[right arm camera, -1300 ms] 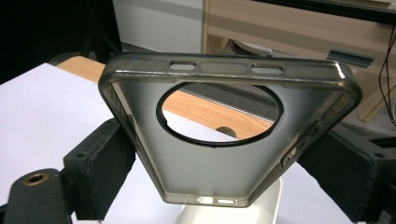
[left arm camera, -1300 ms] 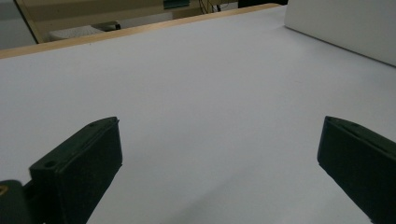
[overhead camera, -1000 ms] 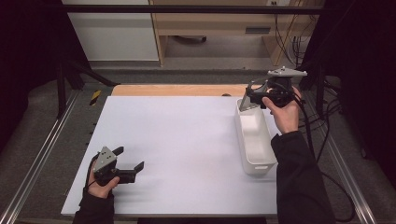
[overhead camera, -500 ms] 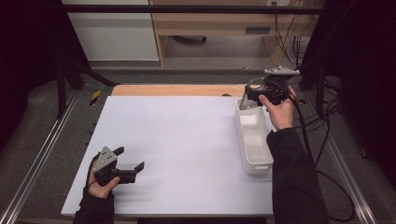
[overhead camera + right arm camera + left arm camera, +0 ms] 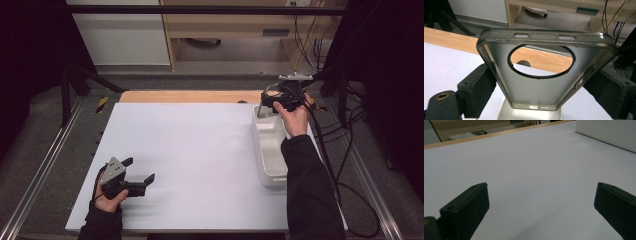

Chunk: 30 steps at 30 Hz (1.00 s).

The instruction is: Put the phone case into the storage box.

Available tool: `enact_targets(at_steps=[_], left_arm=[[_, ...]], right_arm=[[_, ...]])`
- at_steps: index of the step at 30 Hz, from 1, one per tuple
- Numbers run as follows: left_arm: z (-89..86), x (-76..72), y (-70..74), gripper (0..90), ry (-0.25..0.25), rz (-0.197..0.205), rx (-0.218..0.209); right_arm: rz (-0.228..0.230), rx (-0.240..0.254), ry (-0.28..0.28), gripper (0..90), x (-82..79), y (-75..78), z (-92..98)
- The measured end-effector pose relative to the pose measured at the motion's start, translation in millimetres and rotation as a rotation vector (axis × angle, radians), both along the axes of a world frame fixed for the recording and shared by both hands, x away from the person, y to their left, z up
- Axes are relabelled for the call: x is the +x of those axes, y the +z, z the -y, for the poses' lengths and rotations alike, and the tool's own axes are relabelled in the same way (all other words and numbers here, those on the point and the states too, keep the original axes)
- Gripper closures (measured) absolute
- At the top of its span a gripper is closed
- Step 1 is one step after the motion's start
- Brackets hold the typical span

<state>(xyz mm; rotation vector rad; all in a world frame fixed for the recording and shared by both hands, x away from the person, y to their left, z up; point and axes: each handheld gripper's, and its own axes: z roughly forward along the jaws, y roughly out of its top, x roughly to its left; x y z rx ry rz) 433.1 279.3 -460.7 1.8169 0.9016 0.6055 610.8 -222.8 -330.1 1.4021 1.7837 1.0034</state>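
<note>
**Phone case held over white bin at far right of table**

At the near left corner of the white table [image 5: 200,150], the left gripper [image 5: 141,181] rested low in the person's left hand [image 5: 107,197], its jaws spread wide with nothing between them. The left gripper view showed the two black jaws far apart over bare white tabletop, with the pale wall of the bin [image 5: 609,132] well off at the far right of that view.

Along the right side of the table lay a long white bin [image 5: 270,145], running from near to far. At its far end the right hand [image 5: 292,117] held the right gripper [image 5: 263,106] above the bin. Its jaws were closed on a translucent grey phone case [image 5: 544,72], gripping it by its two long edges. The case stood roughly upright and tilted, its large round camera opening uppermost and its lower edge just above the bin's far end [image 5: 534,113], as the right gripper view showed. Whether the case touched the bin could not be told.

Beyond the table ran a strip of wooden edge [image 5: 185,96], and farther off a wooden cabinet [image 5: 235,25] stood on the floor.
</note>
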Motion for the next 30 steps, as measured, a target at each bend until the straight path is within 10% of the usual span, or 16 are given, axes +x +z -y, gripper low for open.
enact_targets(at_steps=[30], left_arm=[[1.8, 0.5, -1.3, 0.0, -0.011, 0.002, 0.009]], right_arm=[[-0.069, -0.009, -0.054, 11.9, 24.7, -35.5, -10.3]])
